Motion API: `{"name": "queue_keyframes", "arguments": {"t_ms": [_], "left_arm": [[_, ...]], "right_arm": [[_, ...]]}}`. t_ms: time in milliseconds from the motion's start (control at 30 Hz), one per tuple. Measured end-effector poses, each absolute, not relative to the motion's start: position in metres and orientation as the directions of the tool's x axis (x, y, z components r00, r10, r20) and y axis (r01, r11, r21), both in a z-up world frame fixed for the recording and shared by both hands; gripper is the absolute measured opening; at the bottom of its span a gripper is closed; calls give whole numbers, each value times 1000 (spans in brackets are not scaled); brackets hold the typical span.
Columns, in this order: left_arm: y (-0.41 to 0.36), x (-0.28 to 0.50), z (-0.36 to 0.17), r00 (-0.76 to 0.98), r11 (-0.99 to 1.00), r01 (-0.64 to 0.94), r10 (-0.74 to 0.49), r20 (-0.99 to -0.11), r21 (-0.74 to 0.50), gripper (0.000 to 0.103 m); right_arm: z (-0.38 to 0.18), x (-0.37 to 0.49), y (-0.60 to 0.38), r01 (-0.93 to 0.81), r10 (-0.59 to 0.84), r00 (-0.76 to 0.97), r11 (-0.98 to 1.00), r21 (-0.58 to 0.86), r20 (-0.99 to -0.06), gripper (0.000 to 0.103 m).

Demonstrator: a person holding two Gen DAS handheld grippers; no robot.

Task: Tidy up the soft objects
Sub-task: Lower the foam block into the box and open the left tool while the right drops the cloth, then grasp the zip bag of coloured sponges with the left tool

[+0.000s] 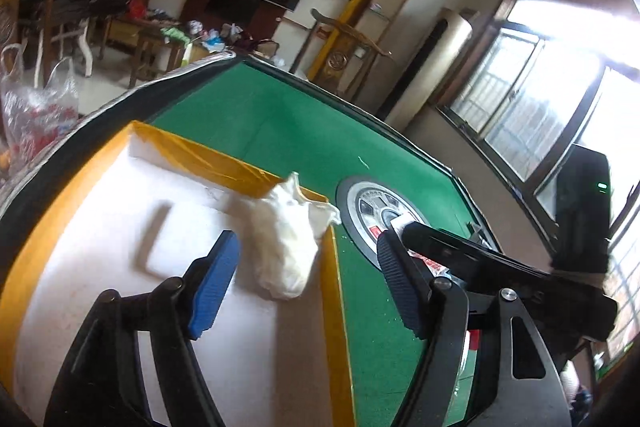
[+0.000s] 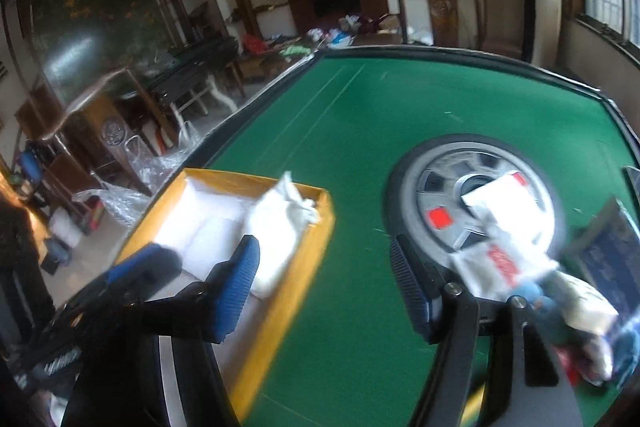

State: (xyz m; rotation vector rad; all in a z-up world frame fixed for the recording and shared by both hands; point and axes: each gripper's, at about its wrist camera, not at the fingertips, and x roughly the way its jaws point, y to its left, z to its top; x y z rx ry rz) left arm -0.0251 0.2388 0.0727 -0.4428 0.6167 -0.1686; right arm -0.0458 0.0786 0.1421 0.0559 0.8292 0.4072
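A white soft bundle (image 1: pixel 286 235) is seen lying in the yellow-rimmed box (image 1: pixel 334 291); both the left gripper (image 1: pixel 308 283) and right gripper (image 2: pixel 324 291) are spread wide, nothing grasped.

White crumpled soft bundle (image 1: pixel 286 239) (image 2: pixel 276 227), plastic-like, knotted top, lies inside yellow-walled box (image 1: pixel 236 169) (image 2: pixel 280 311) against its far corner. Box white inside, at tabletop's left edge. Flat white-red packets (image 2: pixel 500 235) overlap loosely near tabletop's right edge.

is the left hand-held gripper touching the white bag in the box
Apart. The left wrist view shows the open left hand-held gripper with white box floor between its blue pad and the white bag.
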Motion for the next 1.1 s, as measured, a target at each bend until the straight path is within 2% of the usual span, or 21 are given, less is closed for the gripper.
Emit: {"name": "queue_keyframes", "arguments": {"t_ms": [67,167,300,400,467,533,667,733,900,1033,1100], "left_arm": [[228,-17,70,789,925,18,-247,-562,-380,71],[221,-9,61,737,938,17,-247,-630,-347,71],[225,-7,49,677,938,-26,-239,-696,-346,71],[231,-10,36,634,921,-41,-276,-722,-388,71],[236,-16,33,637,910,-51,-287,-715,-411,71],[242,-22,41,678,891,-34,-312,-666,-452,71],[227,-41,79,745,902,50,-320,-586,-430,71],[205,-48,94,742,908,100,-340,-578,-407,71],[126,-53,94,663,901,216,-418,-621,-376,72],[70,-49,66,580,901,272,-435,-689,-339,72],[47,-45,52,547,901,297,-431,-718,-315,72]], "right_arm": [[146,-56,53,-300,355,626,931,205,-695,63],[150,-67,15,-244,324,655,946,215,-683,63],[152,-78,-42,-158,267,686,963,219,-677,63],[151,-90,-82,-90,224,706,969,229,-671,63],[150,-97,-104,-54,205,714,969,239,-669,63],[147,-102,-124,-18,182,719,970,244,-671,64],[143,-104,-154,46,162,732,957,286,-661,64],[140,-99,-166,74,164,745,943,325,-647,64],[139,-75,-175,88,187,785,910,405,-591,64],[130,-73,-171,94,125,792,942,322,-597,64],[127,-74,-176,91,136,781,941,326,-609,65]]}}
